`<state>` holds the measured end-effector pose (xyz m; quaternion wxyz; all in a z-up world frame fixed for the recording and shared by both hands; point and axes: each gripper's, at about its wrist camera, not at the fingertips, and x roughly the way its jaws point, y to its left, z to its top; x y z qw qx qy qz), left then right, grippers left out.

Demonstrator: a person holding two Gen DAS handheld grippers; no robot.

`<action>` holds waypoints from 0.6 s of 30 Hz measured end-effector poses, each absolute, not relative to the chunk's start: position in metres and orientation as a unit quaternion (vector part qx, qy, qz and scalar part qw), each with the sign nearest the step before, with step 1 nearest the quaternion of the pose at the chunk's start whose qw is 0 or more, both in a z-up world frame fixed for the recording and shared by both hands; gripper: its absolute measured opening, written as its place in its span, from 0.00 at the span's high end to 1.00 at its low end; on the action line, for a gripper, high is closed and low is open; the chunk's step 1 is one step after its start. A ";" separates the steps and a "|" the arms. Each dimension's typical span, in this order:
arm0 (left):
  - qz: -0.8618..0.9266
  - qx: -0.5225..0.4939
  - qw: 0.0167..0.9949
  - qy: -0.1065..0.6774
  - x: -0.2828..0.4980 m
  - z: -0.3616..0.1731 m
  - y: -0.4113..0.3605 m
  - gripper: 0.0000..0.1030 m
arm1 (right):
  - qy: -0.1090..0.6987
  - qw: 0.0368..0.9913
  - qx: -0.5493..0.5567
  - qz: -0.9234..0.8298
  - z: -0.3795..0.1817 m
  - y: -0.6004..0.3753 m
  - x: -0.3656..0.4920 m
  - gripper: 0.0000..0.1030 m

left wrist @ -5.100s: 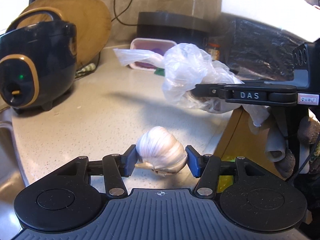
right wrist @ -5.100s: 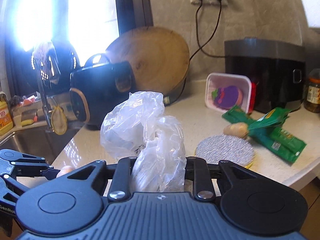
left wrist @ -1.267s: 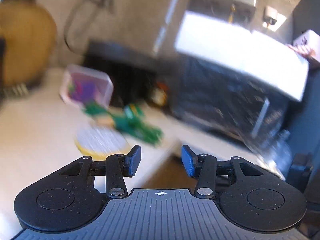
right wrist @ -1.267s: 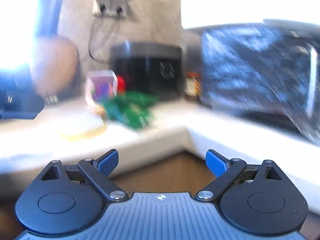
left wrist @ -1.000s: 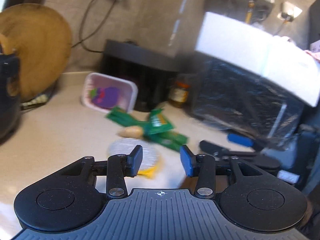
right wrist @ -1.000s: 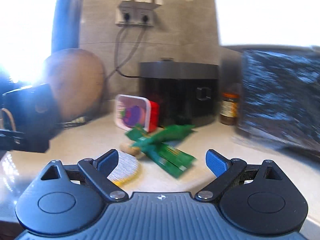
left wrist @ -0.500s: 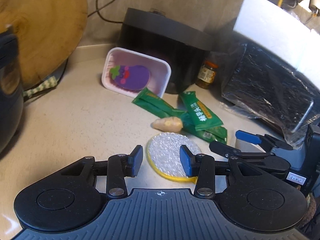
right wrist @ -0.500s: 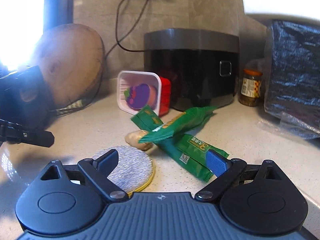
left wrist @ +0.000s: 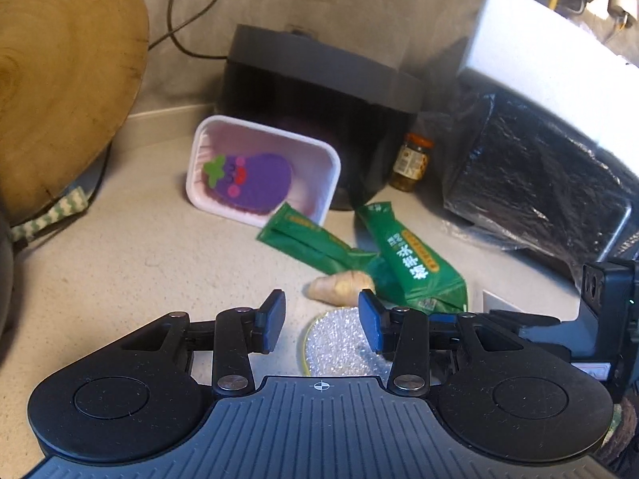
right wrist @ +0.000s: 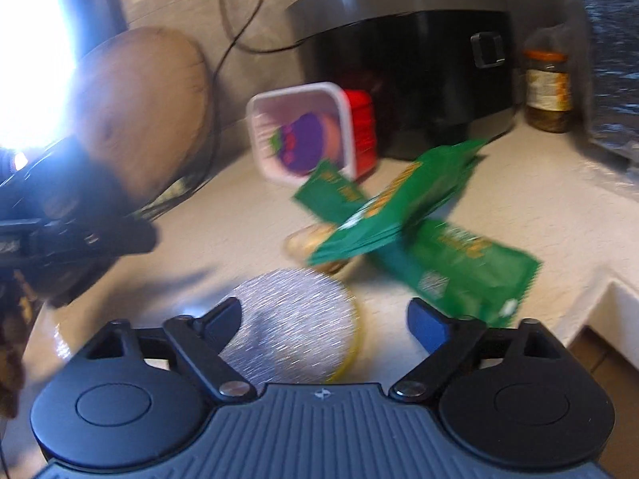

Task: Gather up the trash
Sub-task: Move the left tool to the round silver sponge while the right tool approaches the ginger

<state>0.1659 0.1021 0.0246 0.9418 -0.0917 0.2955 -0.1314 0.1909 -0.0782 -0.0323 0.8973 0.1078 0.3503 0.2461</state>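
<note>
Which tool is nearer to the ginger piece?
Left. The left tool is just before the ginger piece; the right tool stays behind the round silver lid.

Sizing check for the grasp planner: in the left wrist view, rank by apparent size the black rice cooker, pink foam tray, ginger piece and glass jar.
Largest to smallest as seen:
1. black rice cooker
2. pink foam tray
3. ginger piece and glass jar: too alike to rank, and the ginger lies nearer the camera.

green packet (left wrist: 415, 263): white chinese characters (otherwise illegible).
</note>
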 end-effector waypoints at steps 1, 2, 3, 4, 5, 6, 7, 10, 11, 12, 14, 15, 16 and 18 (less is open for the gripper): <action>-0.130 -0.094 0.941 0.297 0.168 0.024 0.103 0.56 | 0.351 0.896 0.100 0.252 -0.032 -0.074 0.189 0.25; -0.126 -0.096 0.941 0.298 0.170 0.024 0.105 0.56 | 0.353 0.895 0.094 0.258 -0.032 -0.071 0.187 0.29; -0.122 -0.098 0.941 0.299 0.172 0.024 0.106 0.56 | 0.355 0.893 0.088 0.264 -0.032 -0.068 0.186 0.31; -0.118 -0.100 0.941 0.301 0.174 0.023 0.107 0.56 | 0.356 0.891 0.084 0.269 -0.033 -0.065 0.185 0.34; -0.115 -0.104 0.940 0.303 0.176 0.022 0.108 0.56 | 0.357 0.890 0.081 0.272 -0.033 -0.063 0.184 0.38; -0.114 -0.106 0.940 0.304 0.178 0.021 0.109 0.56 | 0.358 0.889 0.078 0.276 -0.033 -0.061 0.182 0.40; -0.115 -0.105 0.940 0.305 0.179 0.020 0.109 0.56 | 0.358 0.887 0.077 0.281 -0.033 -0.060 0.180 0.42; -0.126 -0.086 0.939 0.308 0.180 0.018 0.103 0.56 | 0.358 0.881 0.076 0.301 -0.032 -0.060 0.176 0.43; -0.130 -0.081 0.939 0.309 0.181 0.017 0.100 0.56 | 0.356 0.881 0.073 0.303 -0.031 -0.060 0.173 0.43; -0.132 -0.079 0.938 0.312 0.182 0.017 0.098 0.56 | 0.352 0.883 0.069 0.302 -0.030 -0.060 0.171 0.43; -0.130 -0.080 0.937 0.316 0.188 0.016 0.096 0.56 | 0.339 0.891 0.056 0.296 -0.030 -0.060 0.168 0.43; -0.127 -0.081 0.937 0.315 0.190 0.015 0.095 0.56 | 0.334 0.896 0.048 0.288 -0.031 -0.060 0.167 0.43; -0.123 -0.082 0.937 0.316 0.193 0.014 0.094 0.56 | 0.331 0.900 0.041 0.280 -0.033 -0.059 0.167 0.43; -0.126 -0.080 0.936 0.320 0.197 0.012 0.091 0.56 | 0.330 0.902 0.043 0.276 -0.034 -0.061 0.169 0.43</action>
